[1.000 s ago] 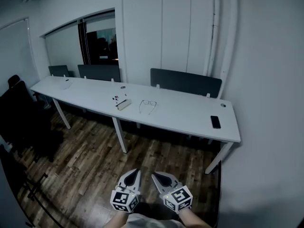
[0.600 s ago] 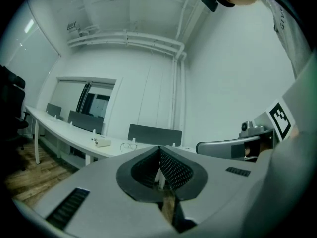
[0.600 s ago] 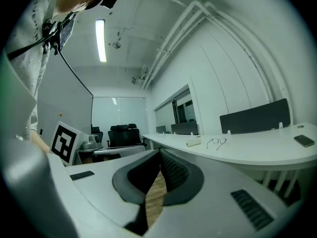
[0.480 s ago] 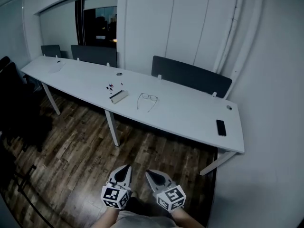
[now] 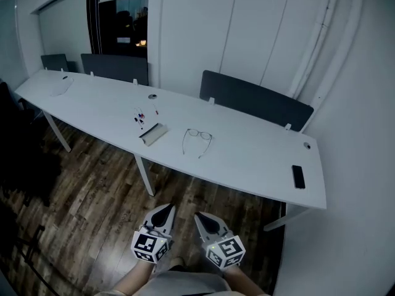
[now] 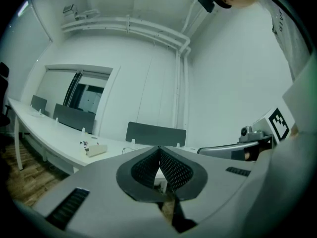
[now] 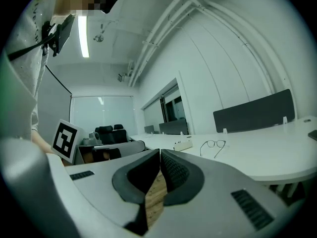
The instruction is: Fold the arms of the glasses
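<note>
Down low at the near edge of the head view, both grippers hang side by side over the dark wooden floor (image 5: 92, 196), well apart from the work. The left gripper (image 5: 168, 208) has its jaws pressed together with nothing between them. The right gripper (image 5: 200, 216) is likewise closed and empty. Both point toward the long white table (image 5: 259, 159).

The glasses (image 5: 197, 137) lie near the middle of that table, arms spread open toward the near side and lenses toward the far side. Just left of them lies a pale flat case (image 5: 153, 134); whether anything is in it cannot be told. A few small bits (image 5: 141, 116) lie just beyond the case. A dark phone (image 5: 298, 176) lies well to the right, near the table's end. Grey divider panels (image 5: 256, 102) stand along the far edge.

Only the head view shows both grippers from above, along with the floor. The right gripper view alone shows black office chairs (image 7: 106, 130) at the far left of the room, and it gives the glasses low and side-on. The left gripper view shows the case clearly, but the glasses there are too faint to make out.
</note>
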`<state>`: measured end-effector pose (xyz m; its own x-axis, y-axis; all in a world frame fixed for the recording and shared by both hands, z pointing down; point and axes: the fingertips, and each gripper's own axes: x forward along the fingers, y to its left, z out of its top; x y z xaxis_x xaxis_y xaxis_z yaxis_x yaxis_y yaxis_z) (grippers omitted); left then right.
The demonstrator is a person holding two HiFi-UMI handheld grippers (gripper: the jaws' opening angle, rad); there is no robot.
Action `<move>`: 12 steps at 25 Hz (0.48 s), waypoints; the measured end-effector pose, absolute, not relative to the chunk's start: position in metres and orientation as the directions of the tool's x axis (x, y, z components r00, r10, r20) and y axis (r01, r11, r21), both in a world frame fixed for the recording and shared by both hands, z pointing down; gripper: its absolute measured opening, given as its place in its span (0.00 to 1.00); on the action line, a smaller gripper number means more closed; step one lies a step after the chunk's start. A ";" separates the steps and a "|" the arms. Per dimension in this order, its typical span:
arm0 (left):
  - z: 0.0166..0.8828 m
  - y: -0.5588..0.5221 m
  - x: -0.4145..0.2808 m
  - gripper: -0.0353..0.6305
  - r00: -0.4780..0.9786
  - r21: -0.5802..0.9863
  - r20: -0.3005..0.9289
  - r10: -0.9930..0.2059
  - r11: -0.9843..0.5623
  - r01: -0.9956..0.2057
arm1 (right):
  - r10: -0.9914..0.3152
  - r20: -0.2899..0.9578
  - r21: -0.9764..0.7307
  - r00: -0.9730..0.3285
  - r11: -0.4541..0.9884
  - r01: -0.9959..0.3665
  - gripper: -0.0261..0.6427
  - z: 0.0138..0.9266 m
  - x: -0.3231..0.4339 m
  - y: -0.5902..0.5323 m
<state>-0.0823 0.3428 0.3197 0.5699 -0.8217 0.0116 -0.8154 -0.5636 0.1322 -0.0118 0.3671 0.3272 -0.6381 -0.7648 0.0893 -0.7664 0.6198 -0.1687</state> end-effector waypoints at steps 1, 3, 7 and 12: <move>0.321 0.333 -0.087 0.08 0.574 0.135 0.011 -0.819 -0.567 -0.812 | -0.766 0.089 -0.165 -0.637 0.619 -0.768 0.07 0.327 -0.017 0.359; 0.326 0.316 -0.094 0.08 0.577 0.152 0.014 -0.817 -0.569 -0.808 | -0.765 0.093 -0.158 -0.637 0.620 -0.768 0.07 0.330 -0.025 0.346; 0.338 0.298 -0.097 0.08 0.590 0.178 0.022 -0.807 -0.578 -0.796 | -0.769 0.134 -0.164 -0.625 0.605 -0.779 0.07 0.344 -0.029 0.329; 0.348 0.283 -0.101 0.08 0.597 0.192 0.038 -0.802 -0.580 -0.792 | -0.771 0.158 -0.182 -0.616 0.591 -0.786 0.07 0.353 -0.032 0.309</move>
